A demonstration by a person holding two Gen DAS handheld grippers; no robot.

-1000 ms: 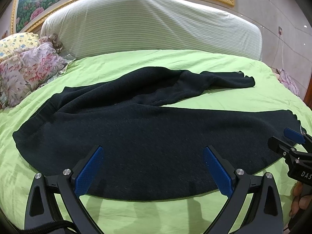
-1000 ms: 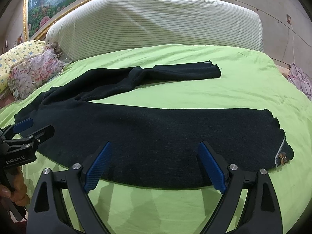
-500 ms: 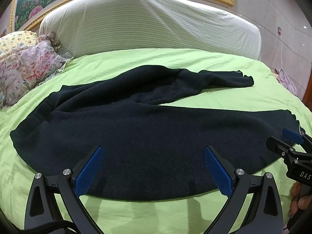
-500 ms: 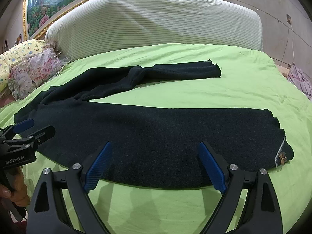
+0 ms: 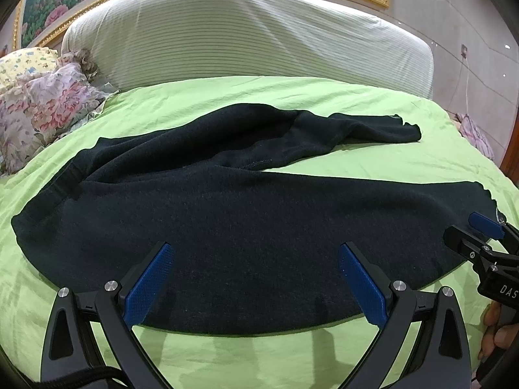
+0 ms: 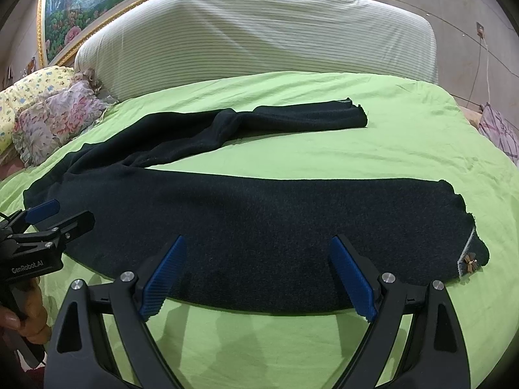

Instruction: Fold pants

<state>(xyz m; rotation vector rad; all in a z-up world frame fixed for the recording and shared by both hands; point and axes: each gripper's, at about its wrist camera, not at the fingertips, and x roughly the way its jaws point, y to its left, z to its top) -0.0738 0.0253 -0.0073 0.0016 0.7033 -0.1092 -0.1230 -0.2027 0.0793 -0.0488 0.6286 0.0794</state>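
Dark navy pants (image 5: pixel 246 227) lie spread on the green bed, waistband at the left, both legs pointing right. The near leg lies flat across the front; the far leg (image 6: pixel 292 118) angles away toward the back. A small bow trim (image 6: pixel 468 261) sits at the near leg's hem. My left gripper (image 5: pixel 256 278) is open and empty, just above the near edge of the pants toward the waist. My right gripper (image 6: pixel 259 275) is open and empty, above the near leg's front edge. Each gripper shows at the side of the other's view.
A green sheet (image 5: pixel 292 103) covers the bed. A white striped headboard cover (image 5: pixel 243 32) stands behind. Floral pillows (image 5: pixel 39 110) lie at the back left. Pink cloth (image 6: pixel 499 133) lies off the bed's right side.
The left wrist view has shifted slightly, so the waist end sits a little lower and more to the left. The pants and the right gripper have hardly moved.
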